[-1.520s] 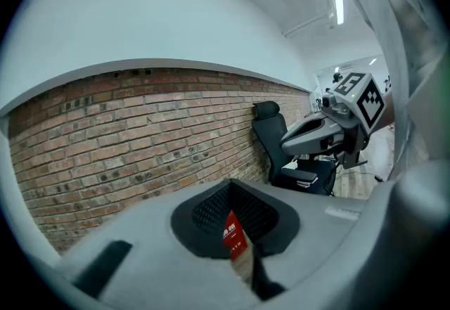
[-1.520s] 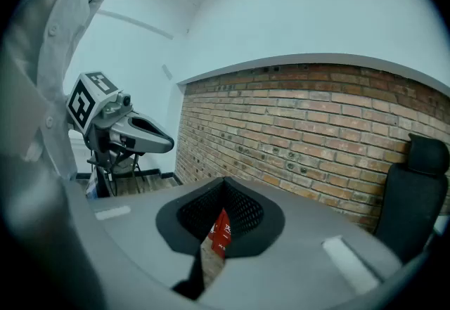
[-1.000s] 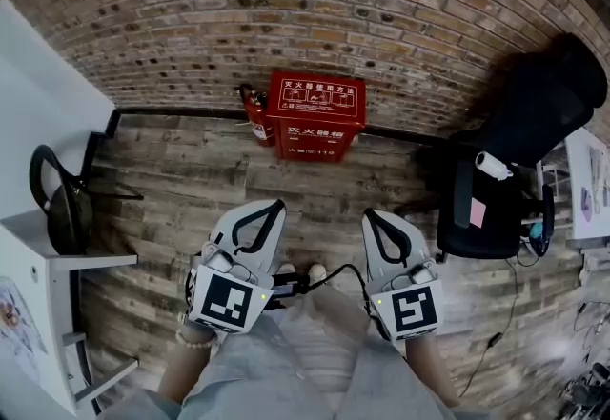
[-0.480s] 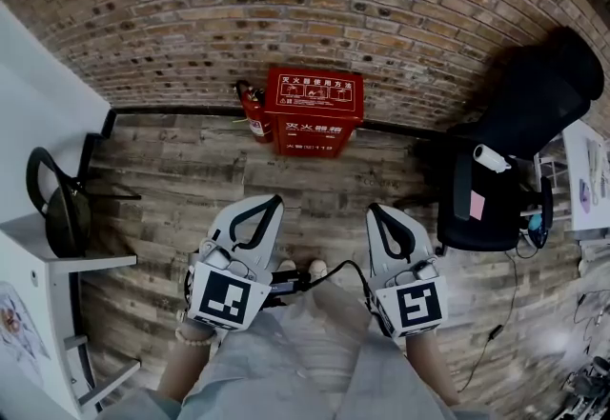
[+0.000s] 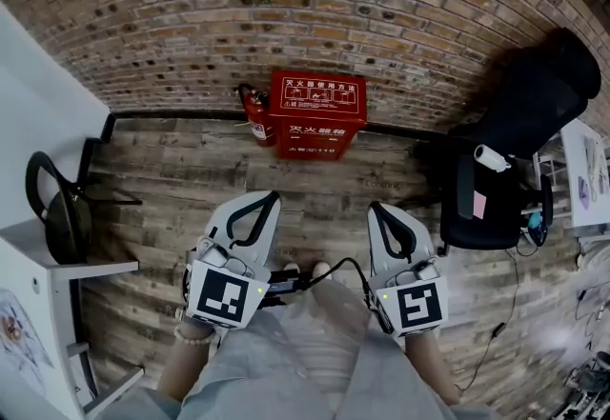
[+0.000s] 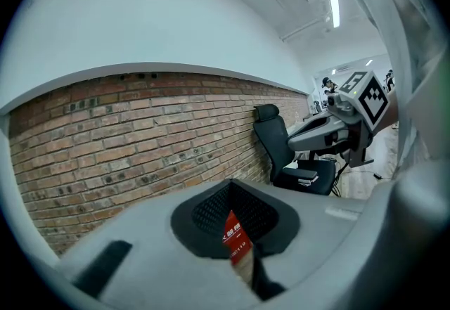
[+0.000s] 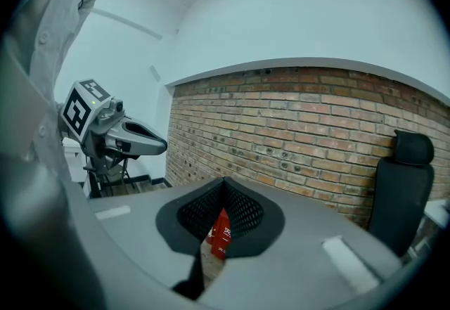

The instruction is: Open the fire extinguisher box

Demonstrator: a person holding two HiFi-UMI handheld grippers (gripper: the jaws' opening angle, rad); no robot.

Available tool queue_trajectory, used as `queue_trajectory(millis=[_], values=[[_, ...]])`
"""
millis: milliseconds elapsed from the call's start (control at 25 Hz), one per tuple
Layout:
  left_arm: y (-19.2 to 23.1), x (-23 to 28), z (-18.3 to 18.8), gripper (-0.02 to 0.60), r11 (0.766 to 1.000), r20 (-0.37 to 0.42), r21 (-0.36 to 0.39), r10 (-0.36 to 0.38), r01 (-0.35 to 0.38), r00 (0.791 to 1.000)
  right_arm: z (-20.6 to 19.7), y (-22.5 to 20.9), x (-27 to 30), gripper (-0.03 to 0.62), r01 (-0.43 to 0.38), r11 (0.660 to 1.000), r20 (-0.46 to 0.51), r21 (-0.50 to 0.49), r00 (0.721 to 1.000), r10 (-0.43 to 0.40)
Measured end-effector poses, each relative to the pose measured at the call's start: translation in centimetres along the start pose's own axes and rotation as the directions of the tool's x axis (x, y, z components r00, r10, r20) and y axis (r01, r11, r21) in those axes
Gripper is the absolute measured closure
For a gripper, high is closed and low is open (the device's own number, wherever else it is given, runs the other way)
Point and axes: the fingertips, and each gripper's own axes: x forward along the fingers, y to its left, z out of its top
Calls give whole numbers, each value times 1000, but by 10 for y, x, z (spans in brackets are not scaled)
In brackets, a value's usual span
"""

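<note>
The red fire extinguisher box [image 5: 317, 113] stands closed on the wooden floor against the brick wall, and a red extinguisher [image 5: 255, 113] stands just left of it. My left gripper [image 5: 271, 198] and right gripper [image 5: 376, 210] hover side by side well short of the box, both pointing toward it. Both are shut with nothing held. In the left gripper view, a sliver of the box [image 6: 237, 240] shows through the slit of my left gripper [image 6: 232, 190], and the right gripper [image 6: 337, 134] hangs at the right. The right gripper view shows the box [image 7: 219, 233] beyond my right gripper [image 7: 223, 186], with the left gripper [image 7: 119, 134] at the left.
A black office chair [image 5: 519, 123] with a white object [image 5: 492, 160] on its seat stands at the right. At the left are a black round-backed chair [image 5: 55, 209] and a white desk [image 5: 29, 247]. The person's legs and shoes [image 5: 303, 272] are below the grippers. A cable [image 5: 500, 332] trails on the floor.
My left gripper has edged slightly forward toward the box. The right gripper has stayed where it was. Both remain shut.
</note>
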Motion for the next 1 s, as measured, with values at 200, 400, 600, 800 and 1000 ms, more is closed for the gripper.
queue_trajectory(millis=[200,400,600,800,1000], values=[[7,-10,-4,583,1000,8,10,-3,3,1000,3,11,0,586,24,1000,5,-9,1000,-24],[17,-16,-4,583,1000,28,23,5,-5,1000,3,18,-1,586,41,999,2,-9,999,-41],[27,-15,-3,583,1000,34,22,16,-17,999,3,17,2,586,56,998,-4,-1,998,-56],[33,-5,-2,583,999,33,31,27,-28,999,2,7,13,586,43,999,-5,-18,999,-43],[42,13,-3,583,998,22,27,53,-54,998,4,-7,37,586,8,1000,6,-23,1000,-8]])
